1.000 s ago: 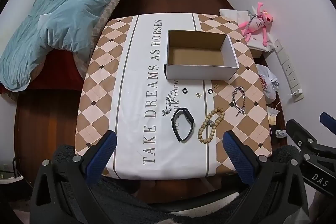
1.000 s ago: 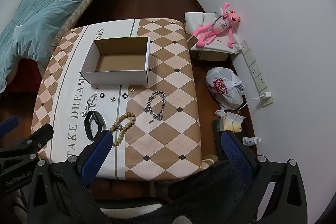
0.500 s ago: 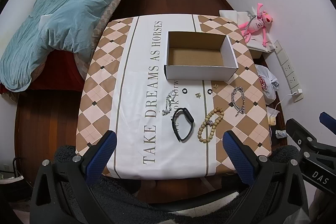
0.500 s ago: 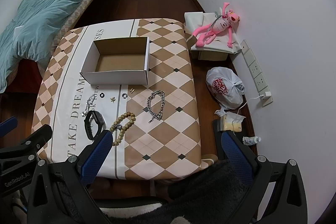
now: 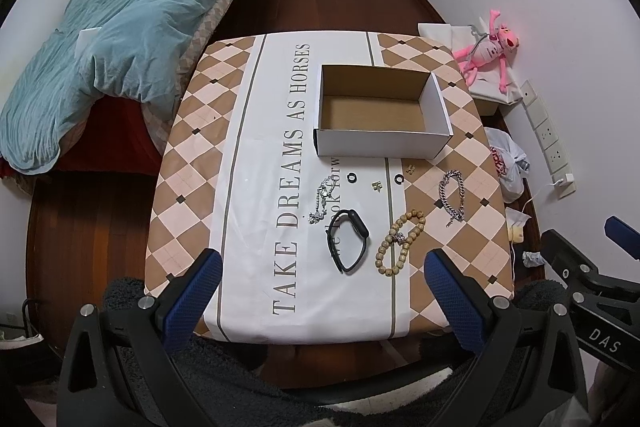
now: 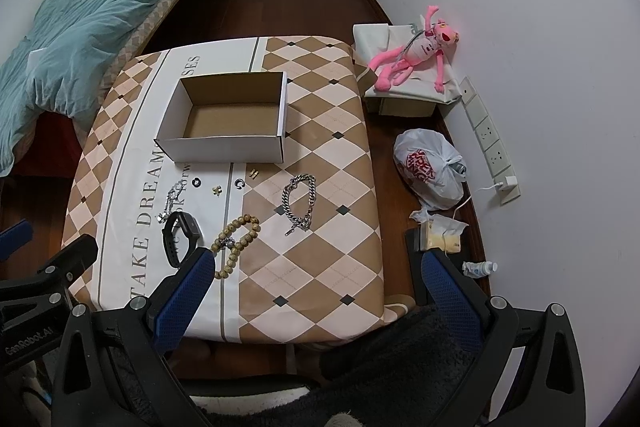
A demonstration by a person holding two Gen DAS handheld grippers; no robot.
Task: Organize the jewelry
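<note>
An empty white cardboard box (image 5: 382,111) (image 6: 228,119) stands on the checked tablecloth (image 5: 192,155). In front of it lie a black wristband (image 5: 348,239) (image 6: 180,233), a wooden bead bracelet (image 5: 400,243) (image 6: 236,239), a silver chain bracelet (image 5: 452,195) (image 6: 300,199), a thin silver chain (image 5: 322,199) (image 6: 172,201), and small rings and earrings (image 5: 376,185) (image 6: 218,189). My left gripper (image 5: 320,291) is open and empty above the table's near edge. My right gripper (image 6: 316,291) is open and empty above the near right corner.
A bed with a blue quilt (image 5: 112,39) stands left of the table. A pink plush toy (image 6: 412,55) lies on a box by the right wall. A white plastic bag (image 6: 430,167), a wall socket strip (image 6: 488,139) and small litter sit on the floor at right.
Both grippers have drifted very slightly; the jewelry and the box have not moved.
</note>
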